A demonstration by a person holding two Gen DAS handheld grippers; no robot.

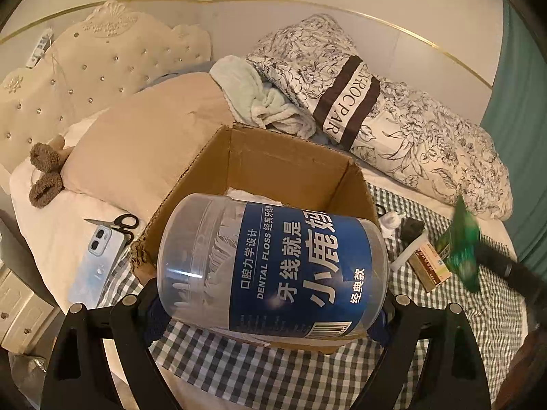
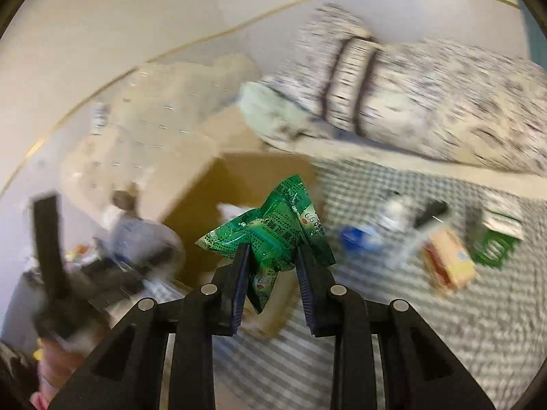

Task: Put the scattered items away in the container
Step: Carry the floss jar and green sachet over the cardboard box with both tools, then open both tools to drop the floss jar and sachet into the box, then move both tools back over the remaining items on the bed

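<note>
My left gripper [image 1: 270,302] is shut on a clear dental floss jar [image 1: 273,266] with a blue label, held on its side above the near edge of an open cardboard box [image 1: 290,167]. My right gripper [image 2: 271,256] is shut on green sachets [image 2: 273,229], held in the air to the right of the box [image 2: 205,212]; the view is blurred by motion. The sachets also show blurred in the left wrist view [image 1: 461,242]. On the checked cloth [image 1: 259,365] right of the box lie an orange carton [image 1: 429,266], a white bottle [image 1: 391,222] and a dark item [image 1: 412,227].
A phone [image 1: 95,266] and scissors [image 1: 118,223] lie left of the box. A beige pillow [image 1: 143,150], a floral duvet [image 1: 393,112], a mint towel [image 1: 256,92] and a tufted headboard [image 1: 85,68] are behind. A green box [image 2: 494,242] lies far right.
</note>
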